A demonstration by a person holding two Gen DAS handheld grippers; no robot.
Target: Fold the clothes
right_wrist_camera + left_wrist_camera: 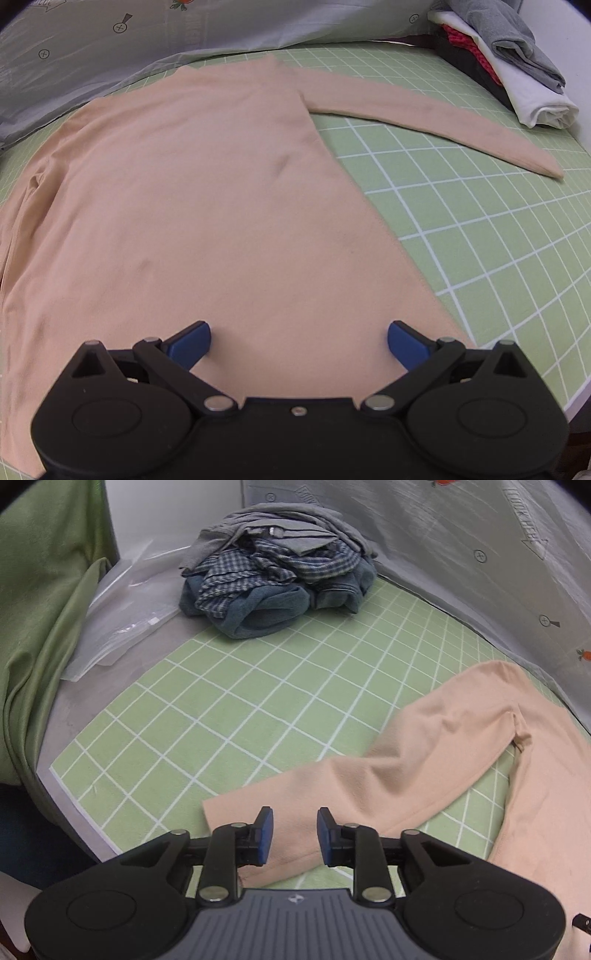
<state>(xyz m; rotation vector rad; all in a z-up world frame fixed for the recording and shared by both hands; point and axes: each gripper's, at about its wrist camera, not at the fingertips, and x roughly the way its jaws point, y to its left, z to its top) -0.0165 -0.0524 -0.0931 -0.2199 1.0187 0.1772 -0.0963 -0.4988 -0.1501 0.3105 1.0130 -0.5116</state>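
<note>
A peach-coloured long-sleeved knit top (192,206) lies spread flat on a green mat with a white grid (480,229), body smooth and both sleeves out to the sides. In the right wrist view one sleeve (436,125) reaches toward 2 o'clock, well clear of the body. In the left wrist view the other sleeve (369,775) runs from 3 o'clock down to 6 o'clock.

The left gripper (294,830) hangs over that sleeve's cuff end, its blue pads a little apart with cloth showing between them; whether they touch the fabric cannot be told. The right gripper (299,341) hovers at the hem, jaws spread wide and holding nothing.

At 12 o'clock in the left view sits a rumpled heap of grey, blue-checked and teal garments (273,572), loose and unfolded. At 1 o'clock in the right view rests a stack of folded clothes in grey, white, red and black (517,74).

By this showing the job stands midway: some pieces lie folded, the peach top is flat with no fold in it, and the heap appears left to do.
</note>
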